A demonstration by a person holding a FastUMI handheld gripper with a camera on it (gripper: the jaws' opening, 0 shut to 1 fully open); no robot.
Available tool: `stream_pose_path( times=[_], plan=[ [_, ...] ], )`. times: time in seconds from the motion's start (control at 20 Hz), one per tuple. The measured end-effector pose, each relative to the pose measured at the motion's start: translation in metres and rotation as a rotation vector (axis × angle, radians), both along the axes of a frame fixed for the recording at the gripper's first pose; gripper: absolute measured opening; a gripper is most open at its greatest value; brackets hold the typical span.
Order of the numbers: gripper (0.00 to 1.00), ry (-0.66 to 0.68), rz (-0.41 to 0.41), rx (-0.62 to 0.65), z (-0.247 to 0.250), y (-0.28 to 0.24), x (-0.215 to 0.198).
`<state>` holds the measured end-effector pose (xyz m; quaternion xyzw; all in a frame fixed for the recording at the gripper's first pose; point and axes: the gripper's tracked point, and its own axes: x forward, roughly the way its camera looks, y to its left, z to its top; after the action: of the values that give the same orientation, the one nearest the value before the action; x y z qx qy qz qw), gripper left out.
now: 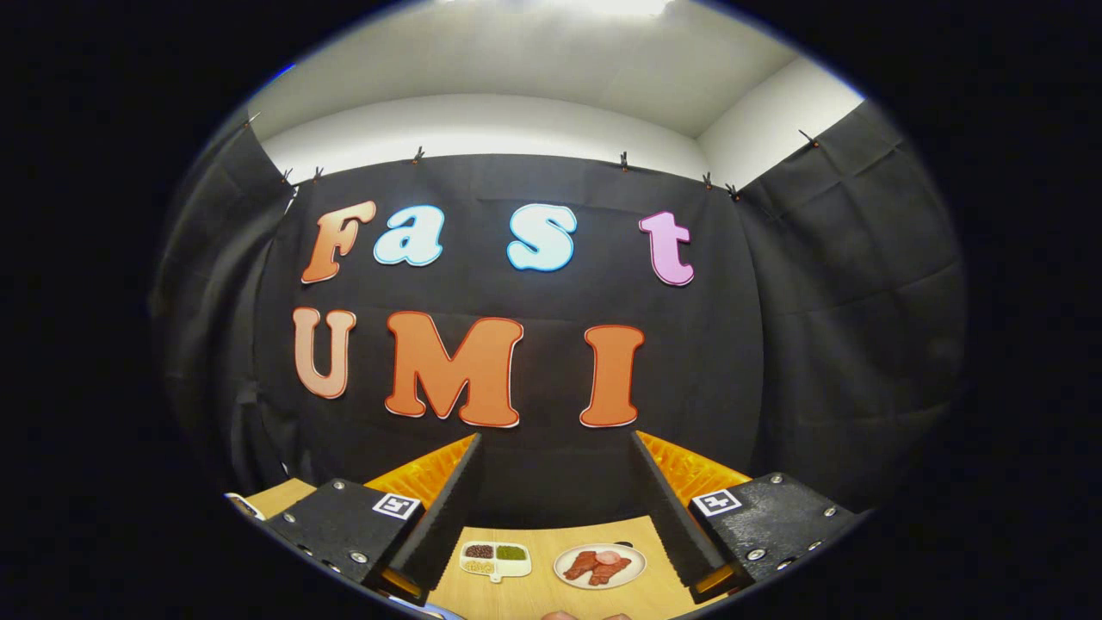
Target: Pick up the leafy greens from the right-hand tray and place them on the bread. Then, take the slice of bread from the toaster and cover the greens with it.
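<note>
My gripper is held high and points at the booth's back wall, its two fingers spread wide apart with nothing between them. Far below, between the fingers, lies the wooden table. On it stands a small white divided tray holding dark, green and pale fillings. To the right of that tray sits a round white plate with reddish-brown meat pieces on it.
A sliver of a white dish shows at the table's left end, beyond the left finger. A brownish rounded edge peeks in at the table's near side; what it is cannot be told.
</note>
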<state>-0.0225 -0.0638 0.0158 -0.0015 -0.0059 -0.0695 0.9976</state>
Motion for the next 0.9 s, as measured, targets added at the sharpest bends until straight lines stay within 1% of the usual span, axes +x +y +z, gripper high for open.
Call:
stream_pose_path(
  times=[0.1,0.2,0.3,0.5,0.6,0.75,0.85,0.9],
  plan=[
    [0.99,0.049,0.004,-0.001,-0.022,-0.005,-0.004],
    [0.99,0.152,0.003,-0.009,-0.066,-0.015,-0.010],
    [0.99,0.246,0.024,0.002,-0.103,-0.015,-0.017],
    [0.99,0.369,0.078,0.024,-0.155,-0.012,-0.028],
    [0.99,0.440,0.080,0.024,-0.185,-0.016,-0.033],
    [0.99,0.615,0.101,0.053,-0.246,-0.016,-0.051],
    [0.99,0.757,0.136,0.079,-0.291,-0.010,-0.068],
    [0.99,0.805,0.153,0.087,-0.310,-0.007,-0.075]
  ],
)
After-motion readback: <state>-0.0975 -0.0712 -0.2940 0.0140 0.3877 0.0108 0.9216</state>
